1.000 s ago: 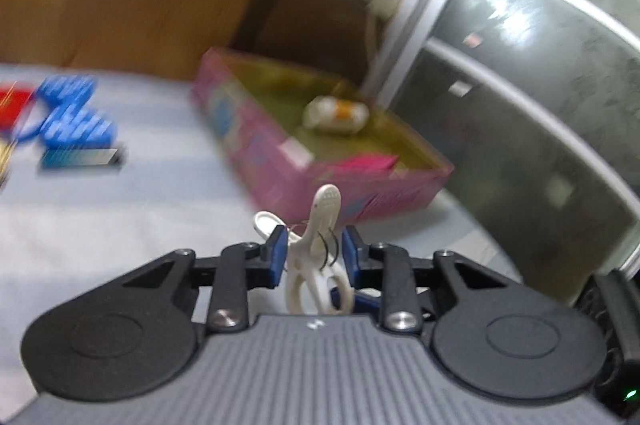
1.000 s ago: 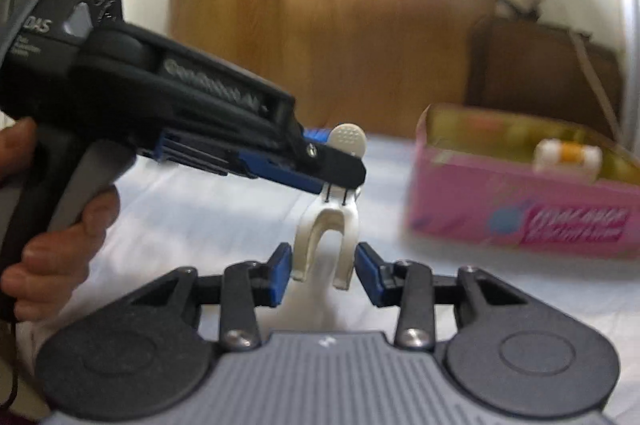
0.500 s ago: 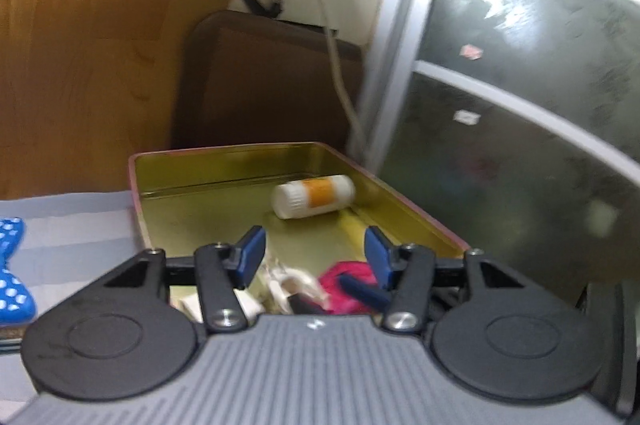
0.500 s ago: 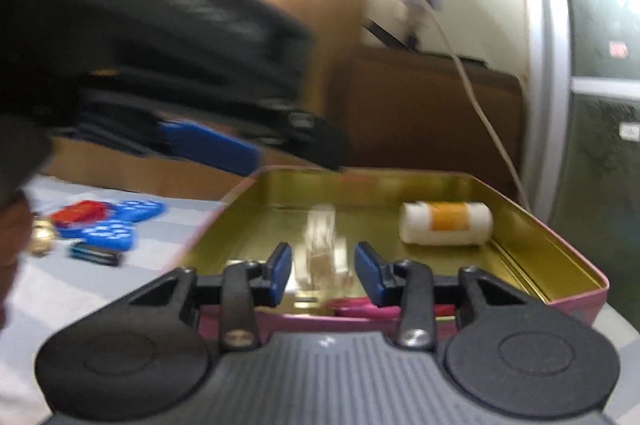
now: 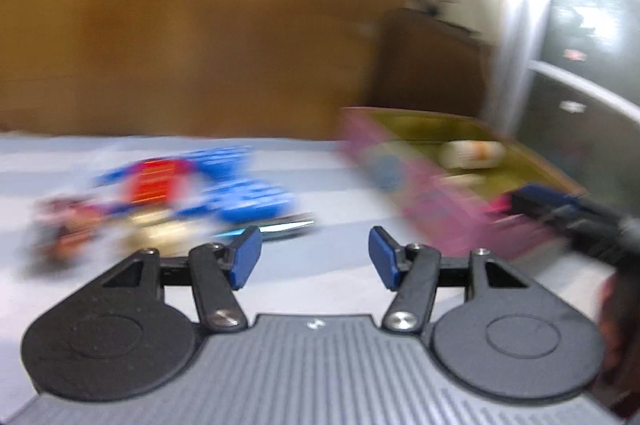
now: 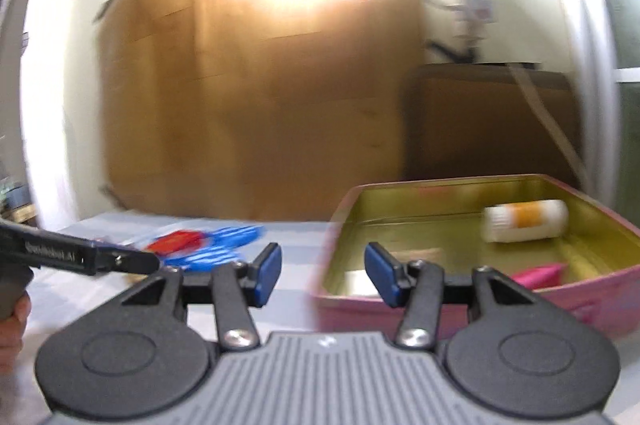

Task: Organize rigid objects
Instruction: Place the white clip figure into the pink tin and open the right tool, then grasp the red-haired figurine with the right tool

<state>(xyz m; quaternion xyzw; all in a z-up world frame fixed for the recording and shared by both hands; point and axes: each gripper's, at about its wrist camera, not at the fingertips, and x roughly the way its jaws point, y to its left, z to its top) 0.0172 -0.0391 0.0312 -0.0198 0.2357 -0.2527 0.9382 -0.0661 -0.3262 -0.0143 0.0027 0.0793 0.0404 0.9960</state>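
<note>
**Both grippers empty over a pale cloth-covered table**

A pale striped cloth table [image 5: 312,165] stands before a brown wooden panel [image 6: 248,97]. The pink metal tin with a gold inside [image 6: 560,295] sits toward the table's right edge, holding a white cylindrical bottle with an orange band [image 6: 526,220]. Blurred blue and red plastic pieces [image 5: 224,185] lie mid-table. The left gripper [image 5: 315,261] and right gripper [image 6: 323,273] both stand spread apart, holding nothing.

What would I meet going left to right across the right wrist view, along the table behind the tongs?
Left tongs poking in from the left edge → red and blue toys → pink tin → white bottle with orange label lying inside the tin.
</note>
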